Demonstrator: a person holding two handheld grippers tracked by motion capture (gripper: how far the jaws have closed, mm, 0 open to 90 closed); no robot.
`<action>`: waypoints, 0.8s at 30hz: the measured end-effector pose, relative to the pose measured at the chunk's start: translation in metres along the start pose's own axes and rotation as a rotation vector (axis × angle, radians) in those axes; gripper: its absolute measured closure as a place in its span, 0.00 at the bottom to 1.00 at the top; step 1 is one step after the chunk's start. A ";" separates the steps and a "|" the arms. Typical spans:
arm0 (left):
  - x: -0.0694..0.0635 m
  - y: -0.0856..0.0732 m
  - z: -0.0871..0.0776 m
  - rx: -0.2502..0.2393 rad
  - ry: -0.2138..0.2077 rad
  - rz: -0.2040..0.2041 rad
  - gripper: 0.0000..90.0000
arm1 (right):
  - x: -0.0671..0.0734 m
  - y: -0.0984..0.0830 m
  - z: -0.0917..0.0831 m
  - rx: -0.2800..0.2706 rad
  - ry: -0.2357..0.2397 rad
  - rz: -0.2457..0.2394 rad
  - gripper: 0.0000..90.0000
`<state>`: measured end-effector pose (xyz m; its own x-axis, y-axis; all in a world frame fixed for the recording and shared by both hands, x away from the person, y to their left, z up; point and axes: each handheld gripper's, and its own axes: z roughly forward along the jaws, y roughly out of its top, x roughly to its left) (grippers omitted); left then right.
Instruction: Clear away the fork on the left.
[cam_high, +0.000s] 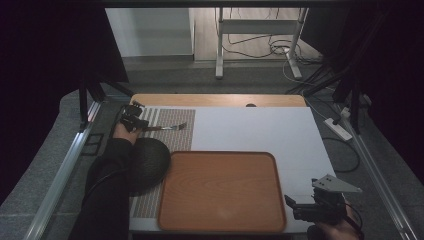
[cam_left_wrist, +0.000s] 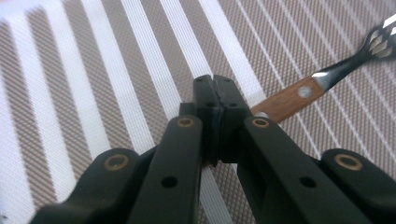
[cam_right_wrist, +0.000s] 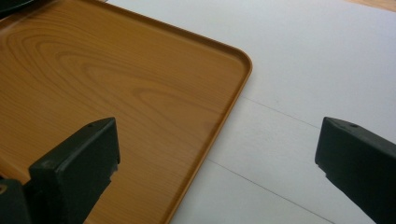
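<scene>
Black jaws (cam_left_wrist: 217, 116), brass rivets, dark sleeve (cam_high: 107, 195)

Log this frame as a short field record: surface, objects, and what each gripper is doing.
surface: white table top
mat: striped placemat at the left side
tray: wooden tray, bare, near centre front
bowl: dark bowl on the placemat, left of the tray
utensil: fork with a wooden handle, above the placemat
left gripper: shut on the fork's handle end
right gripper: open, holding nothing, over the tray's right edge

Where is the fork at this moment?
In the high view, the fork is at the far left, over the striped placemat, its wooden handle held in the left gripper, beyond the wooden tray.
</scene>
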<state>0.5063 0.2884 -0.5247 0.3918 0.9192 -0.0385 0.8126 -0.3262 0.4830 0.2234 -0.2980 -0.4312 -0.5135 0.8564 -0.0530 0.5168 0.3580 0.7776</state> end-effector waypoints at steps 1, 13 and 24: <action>-0.001 -0.001 -0.001 0.006 -0.002 0.008 0.98 | 0.000 0.000 0.000 0.000 -0.001 -0.001 0.00; -0.004 -0.013 -0.011 0.055 -0.079 0.062 0.99 | 0.002 0.001 0.001 0.007 -0.001 -0.016 0.00; -0.008 -0.002 -0.021 0.006 -0.116 0.112 0.73 | 0.001 0.001 0.002 0.010 0.002 -0.011 0.00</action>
<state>0.4920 0.2866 -0.5068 0.5267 0.8457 -0.0855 0.7637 -0.4266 0.4846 0.2244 -0.2961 -0.4317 -0.5204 0.8518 -0.0606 0.5176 0.3711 0.7709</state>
